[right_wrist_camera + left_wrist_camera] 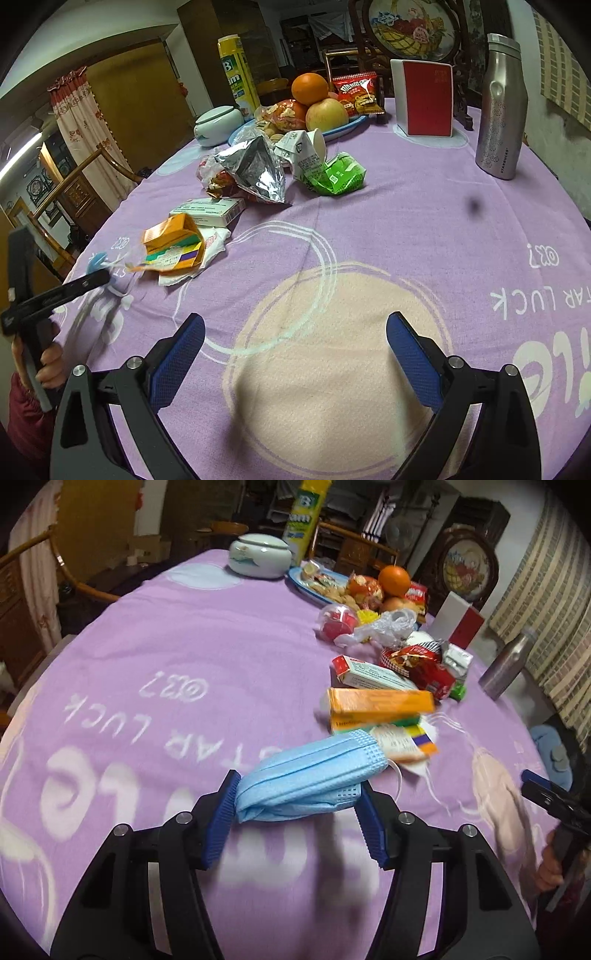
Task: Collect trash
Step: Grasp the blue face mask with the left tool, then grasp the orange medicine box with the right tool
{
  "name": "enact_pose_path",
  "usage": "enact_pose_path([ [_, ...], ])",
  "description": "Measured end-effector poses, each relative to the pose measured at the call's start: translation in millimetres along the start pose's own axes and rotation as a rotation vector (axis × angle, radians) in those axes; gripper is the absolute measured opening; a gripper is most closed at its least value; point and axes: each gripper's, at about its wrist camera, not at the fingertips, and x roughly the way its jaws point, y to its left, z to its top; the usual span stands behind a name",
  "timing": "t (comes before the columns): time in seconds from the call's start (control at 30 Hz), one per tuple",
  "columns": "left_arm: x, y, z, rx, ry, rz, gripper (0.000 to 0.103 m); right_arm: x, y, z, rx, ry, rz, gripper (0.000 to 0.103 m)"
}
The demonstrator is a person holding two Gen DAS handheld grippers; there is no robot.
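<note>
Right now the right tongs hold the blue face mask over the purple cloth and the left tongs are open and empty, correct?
Sides are swapped: the left wrist view shows the left tongs shut on the blue face mask over the purple cloth; the right tongs are open and empty.

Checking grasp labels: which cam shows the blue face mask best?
Left wrist: the blue face mask fills the centre, pinched in the left claw. Right wrist catches only a blurred blue scrap at its left edge.
</note>
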Motion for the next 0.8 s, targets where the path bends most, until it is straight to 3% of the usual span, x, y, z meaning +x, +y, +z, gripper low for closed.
enact_pose_path([
  [0.13,-23.9,6.9,-11.3,-0.028,-0.043,0.011,0.062,-0.9,4.6,-1.1,-0.017,-0.007,0.025,0.097],
  [0.3,-29.2,11.7,-14.9,-0.008,-0.078,0.124,0.062,1.7,24.4,2.5,-0.087,-0.038,0.09,0.097],
  [0.43,-22.9,17.8,-9.1,-0.031,-0.066,0.119,0.062,25.5,55.6,34.6,-0.162,0.026,0.143,0.097],
  [0.6,-21.8,35.6,-10.1,-0.111,-0.041,0.025,0.062,71.9,100.3,83.0,-0.235,0.049,0.205,0.097],
  [0.7,-31.0,45.1,-11.7,-0.149,-0.079,-0.001,0.062,101.5,119.6,91.6,-0.233,0.08,0.236,0.086],
  [0.8,-40.4,51.1,-12.0,-0.172,-0.124,0.022,0.062,121.1,135.0,87.4,-0.263,0.122,0.253,0.077],
])
